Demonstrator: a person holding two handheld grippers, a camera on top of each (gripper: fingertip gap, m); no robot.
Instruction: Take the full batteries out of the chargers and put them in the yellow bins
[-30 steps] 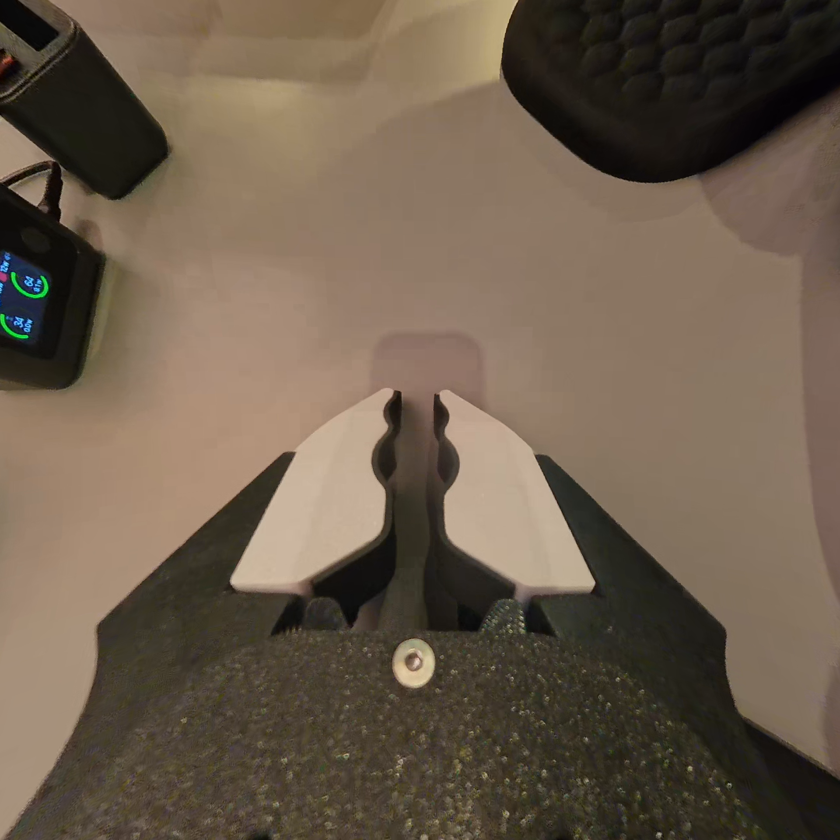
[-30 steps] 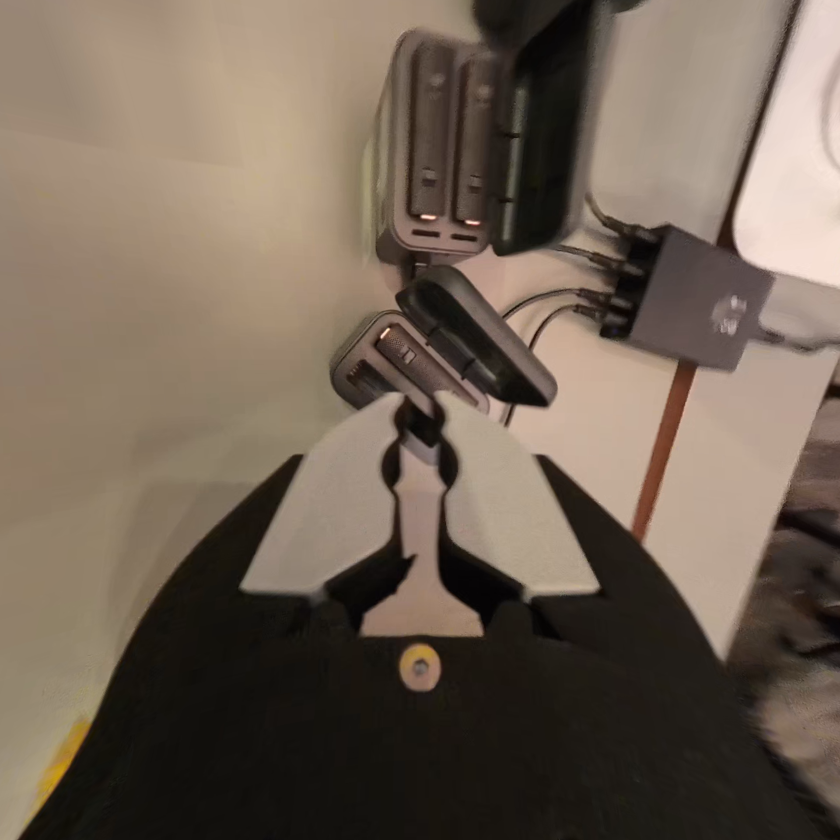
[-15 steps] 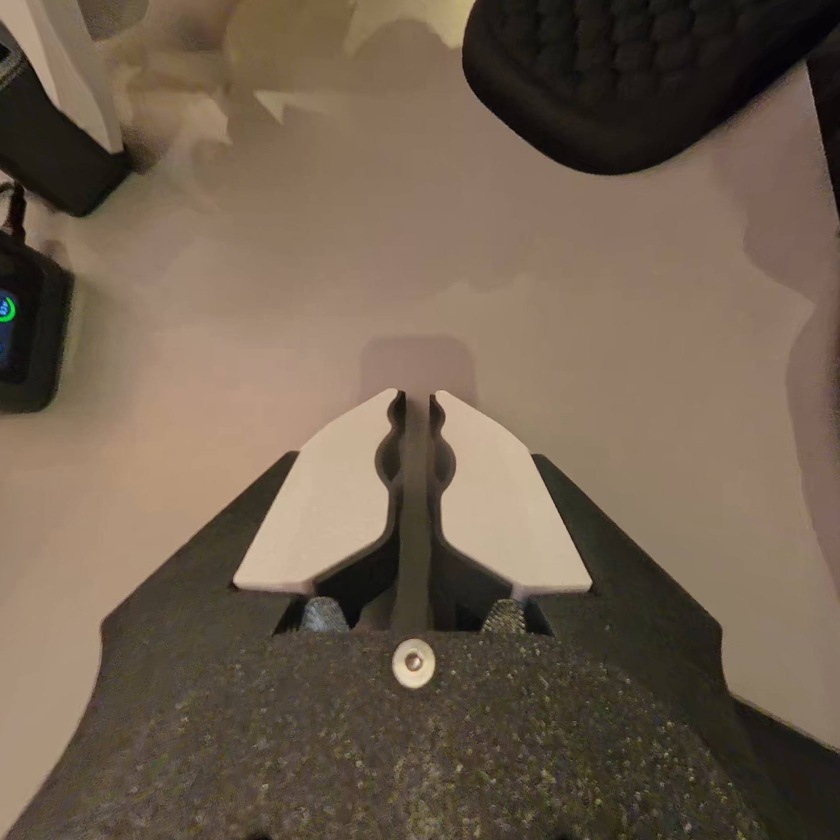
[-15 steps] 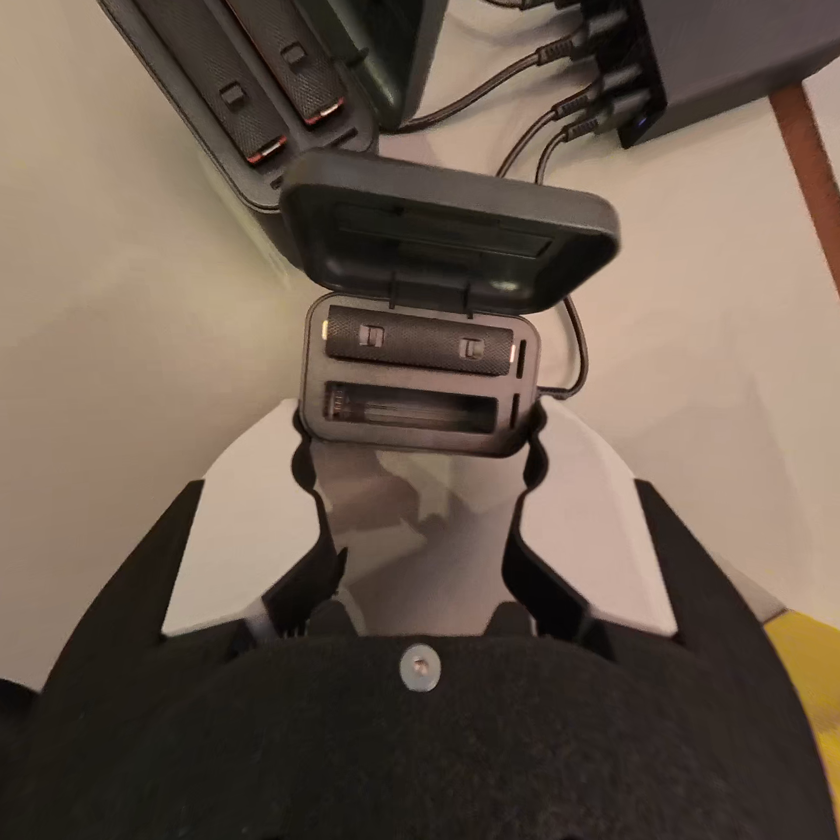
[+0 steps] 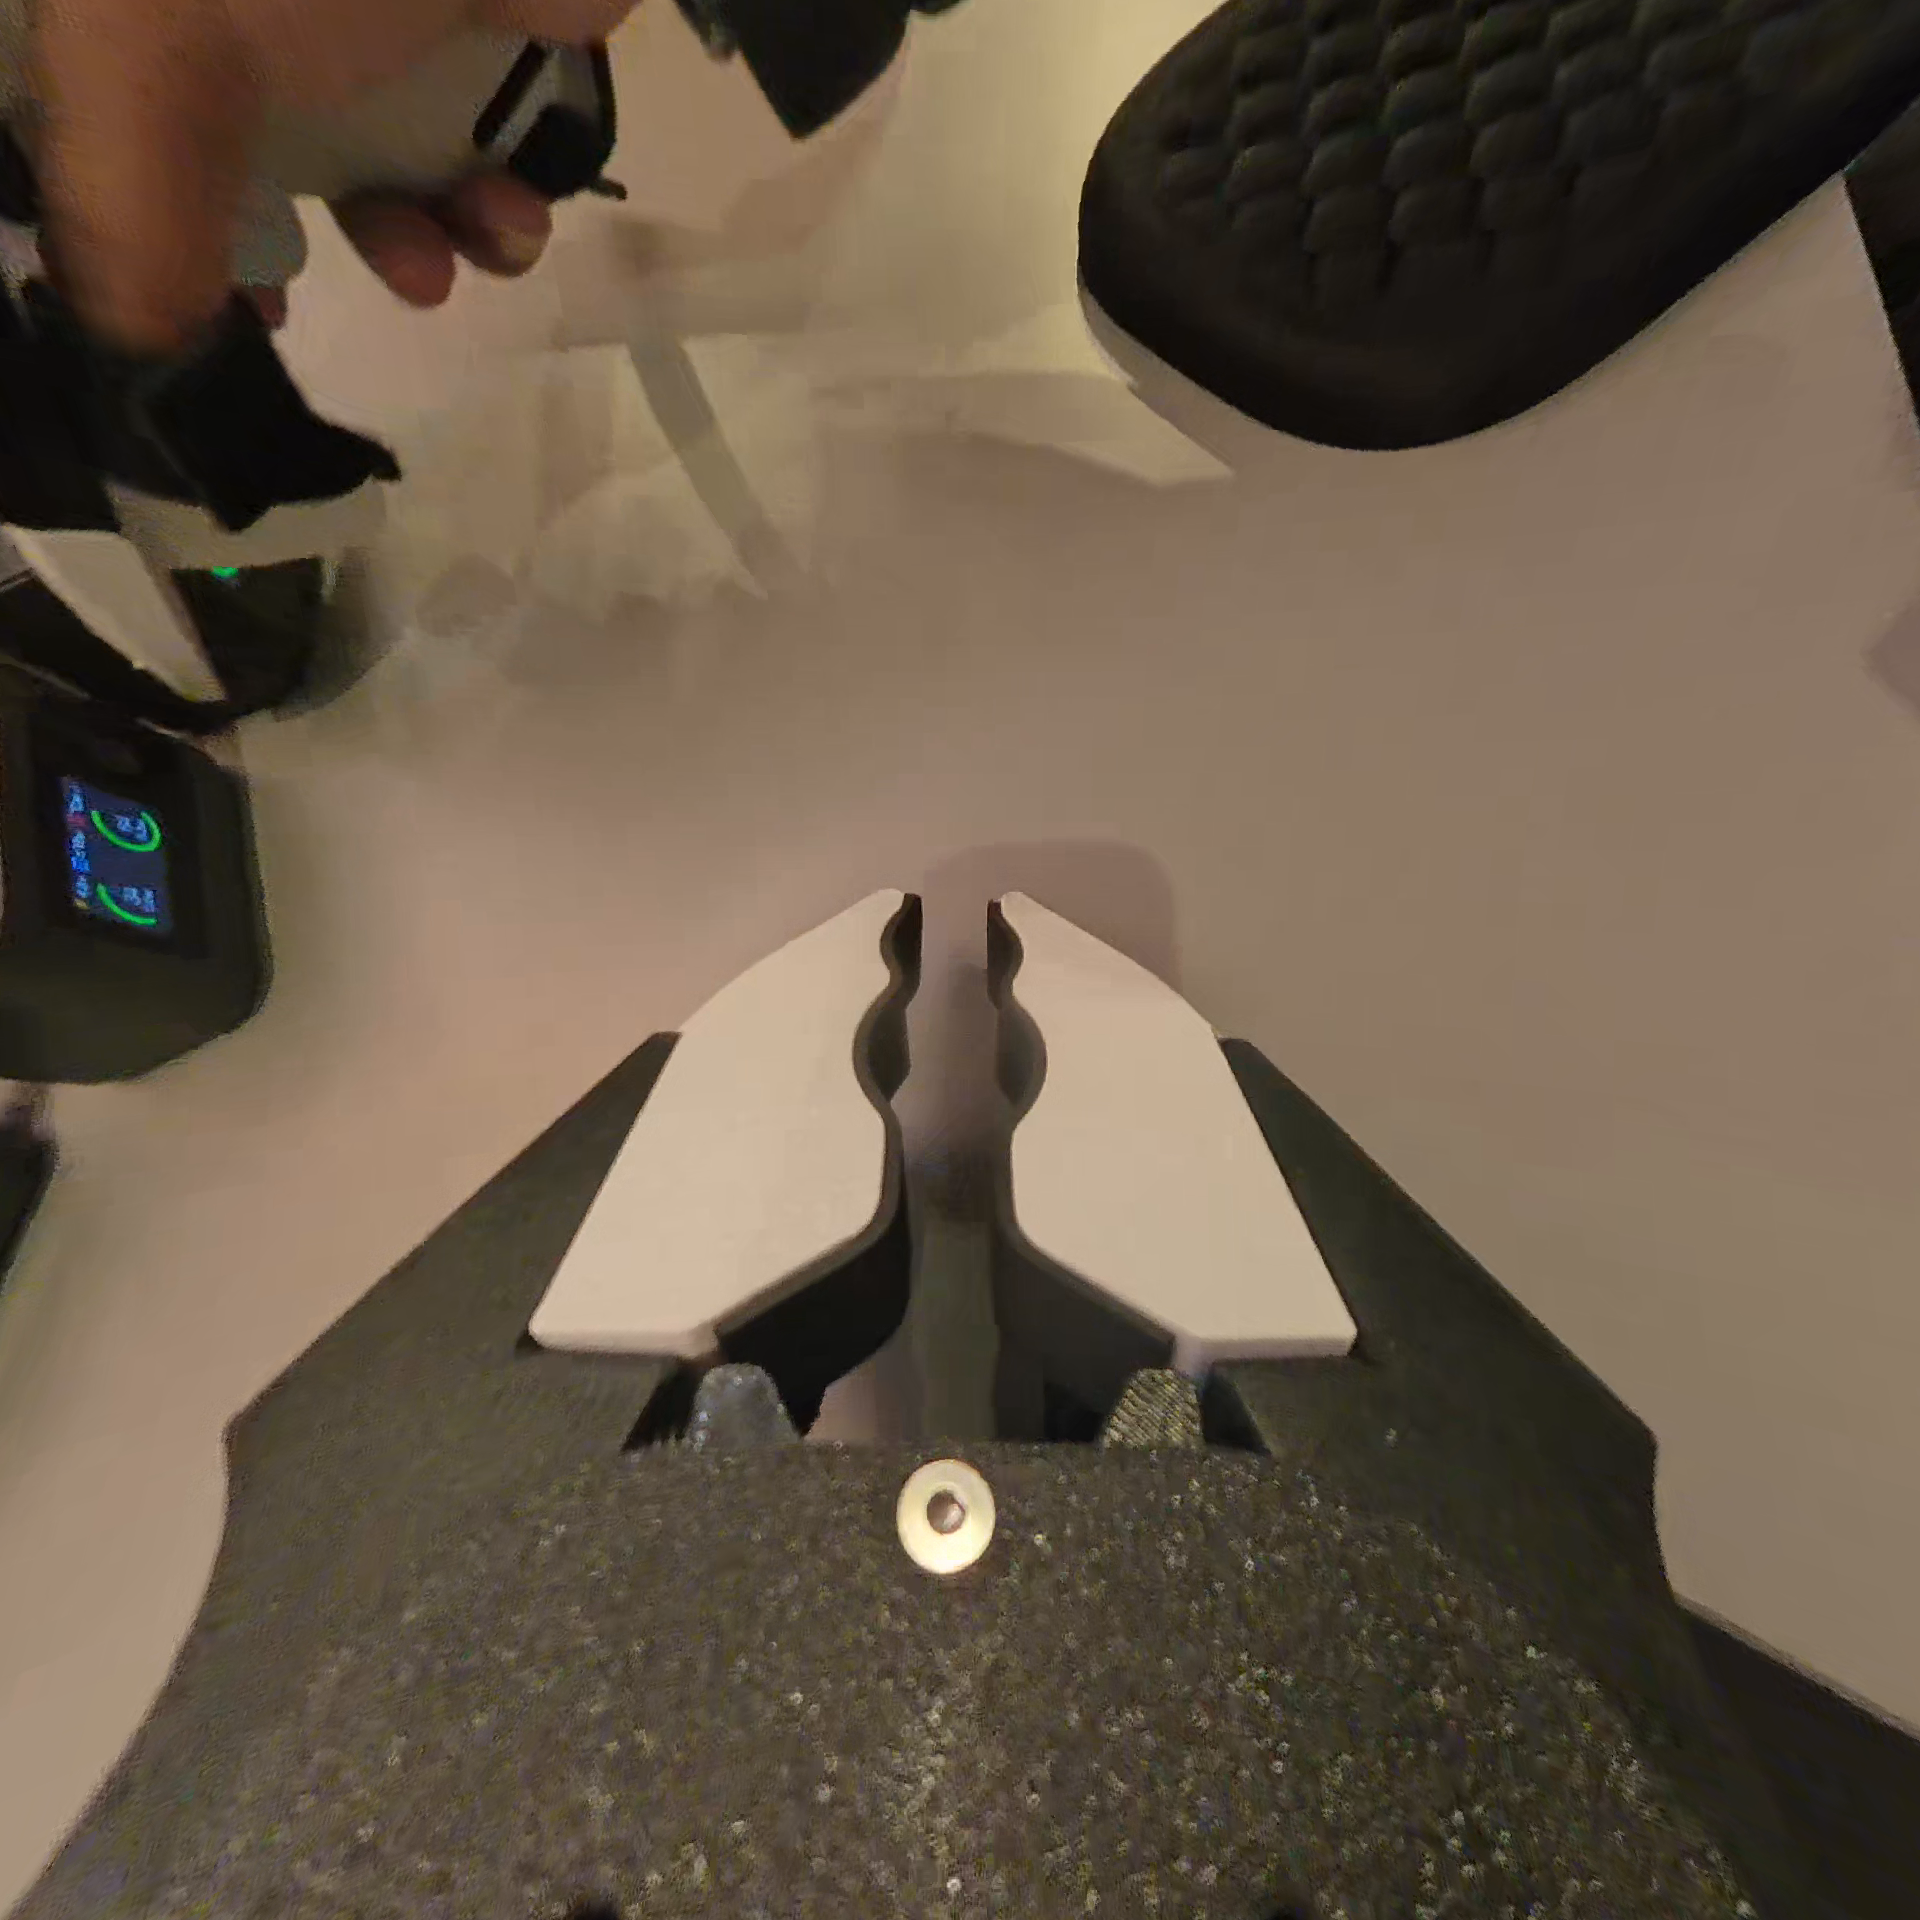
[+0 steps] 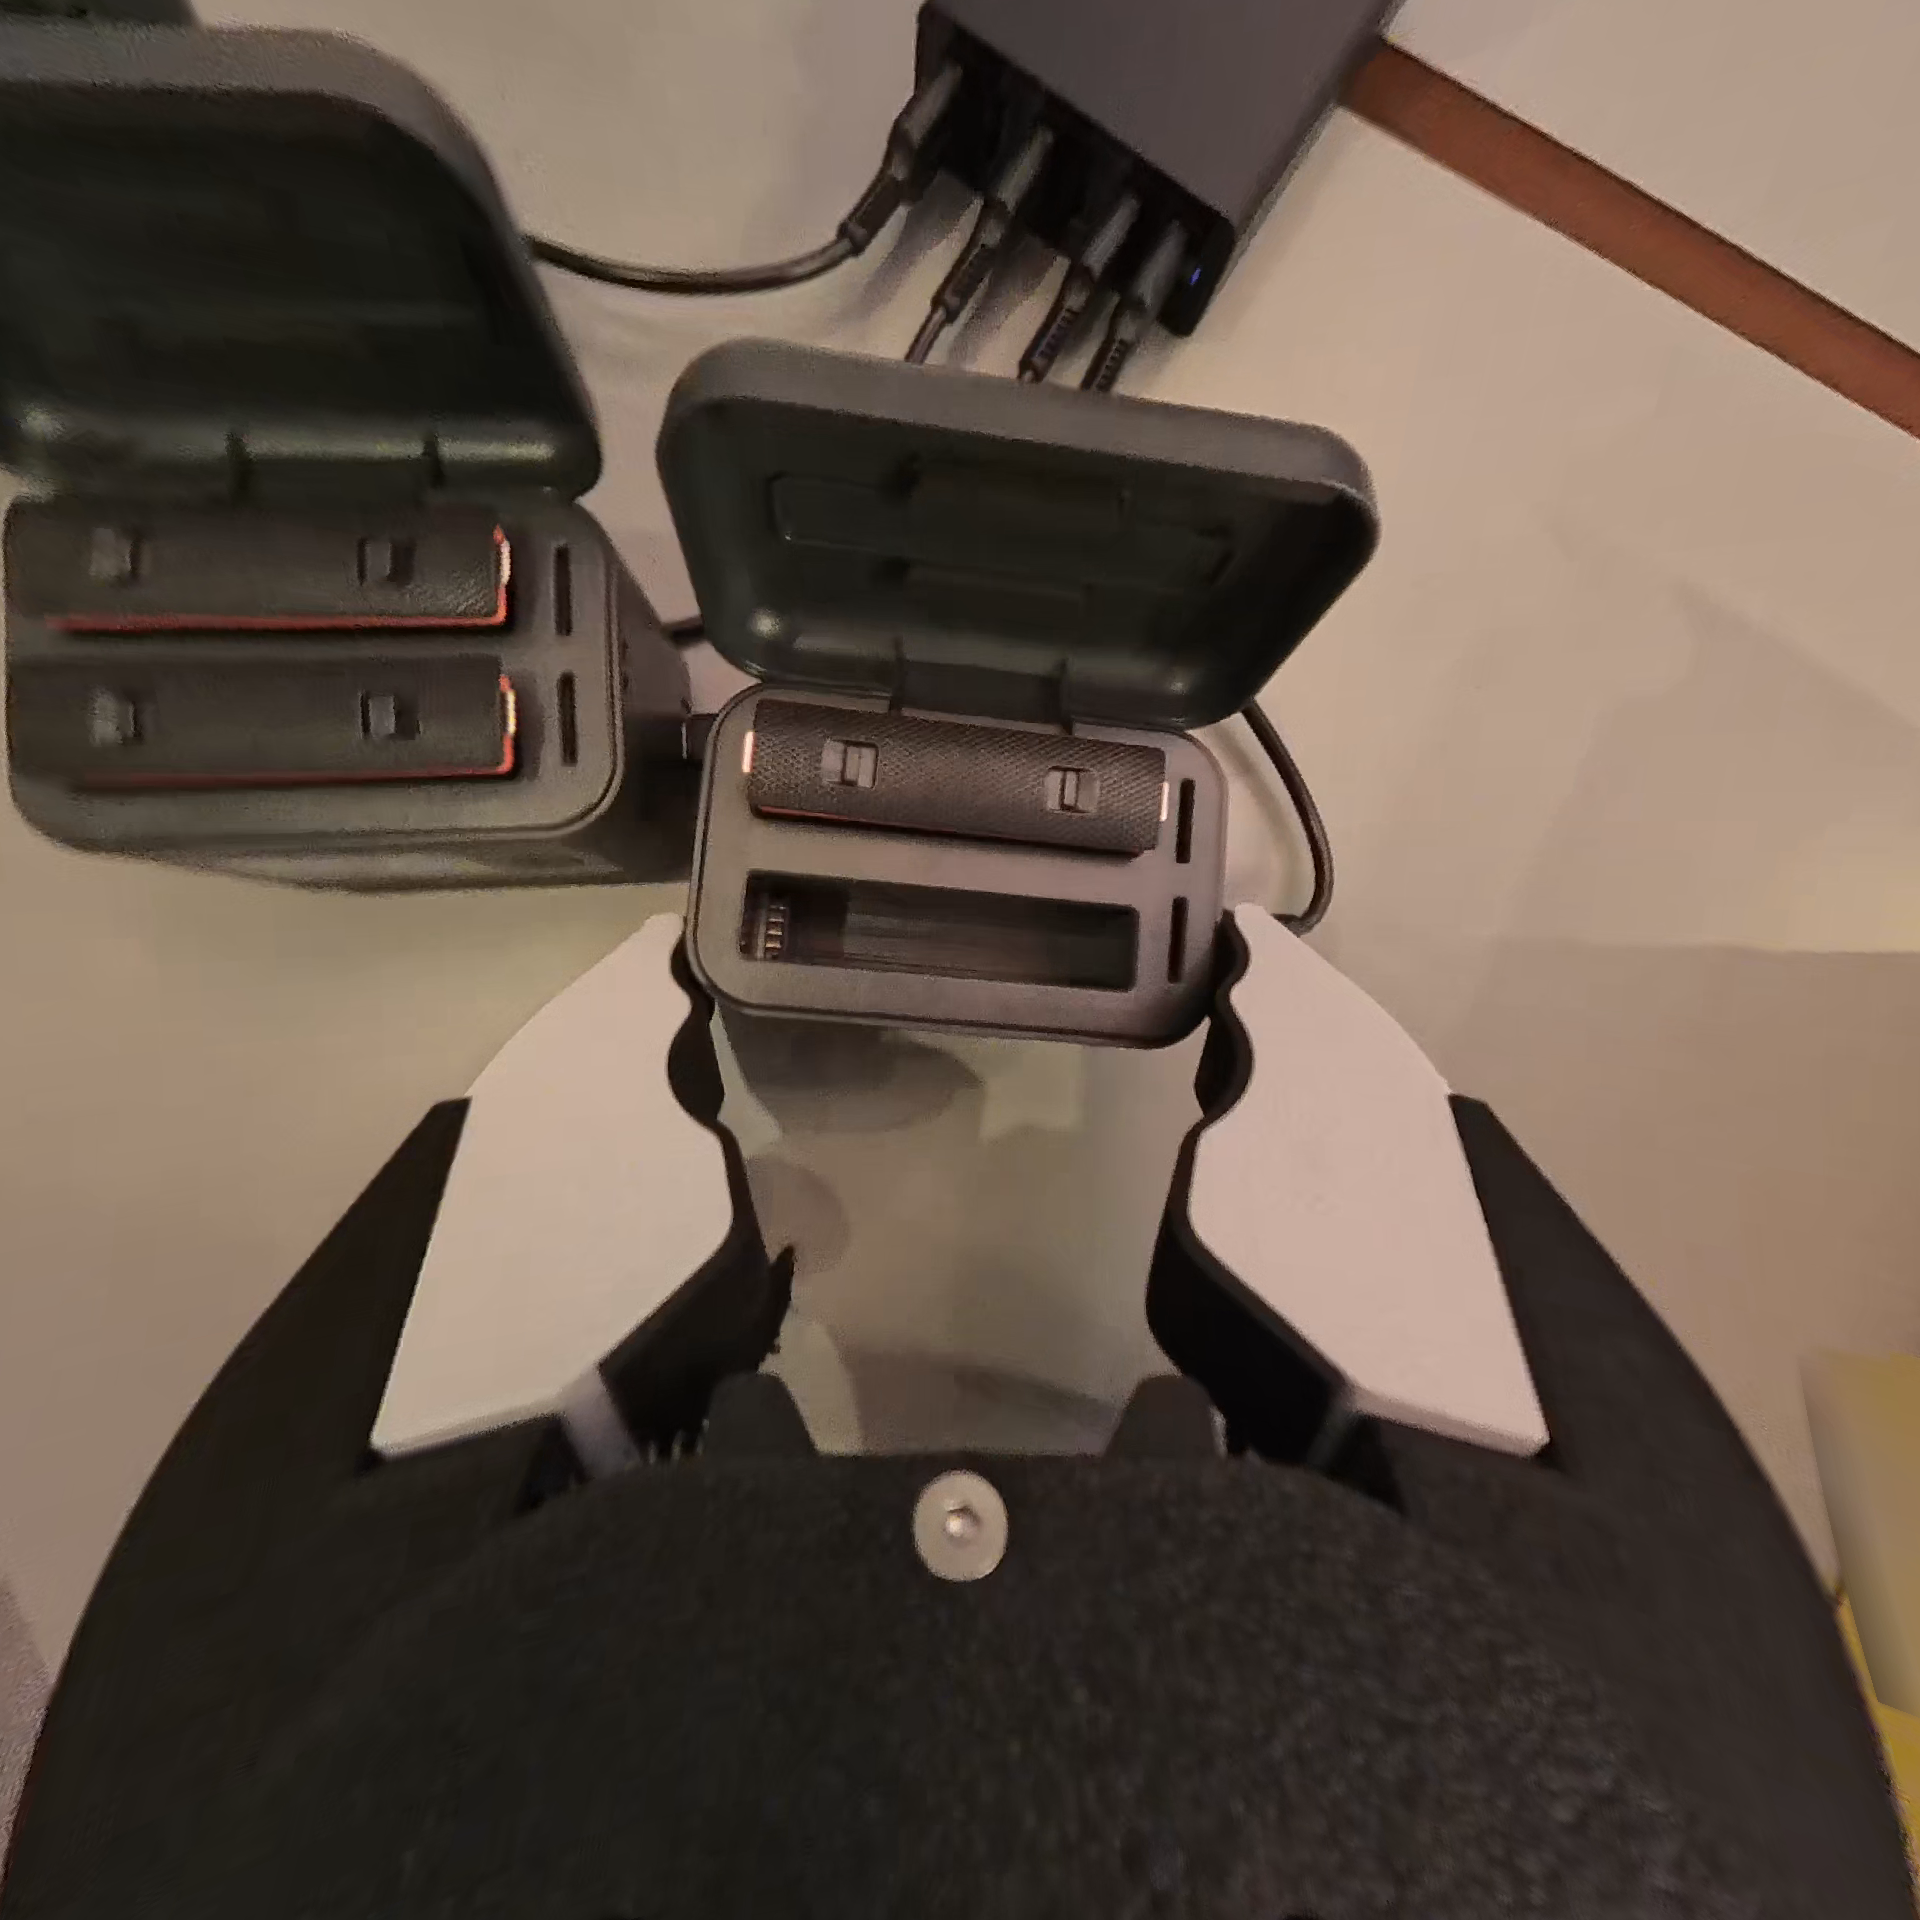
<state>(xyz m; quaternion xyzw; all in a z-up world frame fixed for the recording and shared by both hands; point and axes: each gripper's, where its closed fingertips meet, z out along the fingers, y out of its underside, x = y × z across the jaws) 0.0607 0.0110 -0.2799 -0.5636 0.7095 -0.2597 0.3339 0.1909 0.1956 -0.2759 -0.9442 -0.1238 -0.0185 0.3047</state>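
Observation:
In the right wrist view a dark grey charger (image 6: 1195, 997) stands with its lid open. One black battery (image 6: 956, 774) sits in its rear slot; the front slot (image 6: 940, 930) is empty. My right gripper (image 6: 961, 930) is open wide, with one fingertip at each front corner of this charger. A second open charger (image 6: 592, 727) at the left holds two batteries (image 6: 260, 644) with red edges. A yellow bin (image 6: 1870, 1507) shows at the right edge. My left gripper (image 5: 953, 909) is shut and empty over bare white table.
A grey power hub (image 6: 1122, 135) with several cables stands behind the chargers. In the left wrist view a charger with a lit display (image 5: 114, 883) is at the left. A black textured pad (image 5: 1455, 208) is at the top right. A hand (image 5: 208, 156) holding the other gripper is at the upper left.
My right gripper went from shut to wide open and came square onto the front of the one-battery charger. The left gripper stayed shut, and the hand came into its view.

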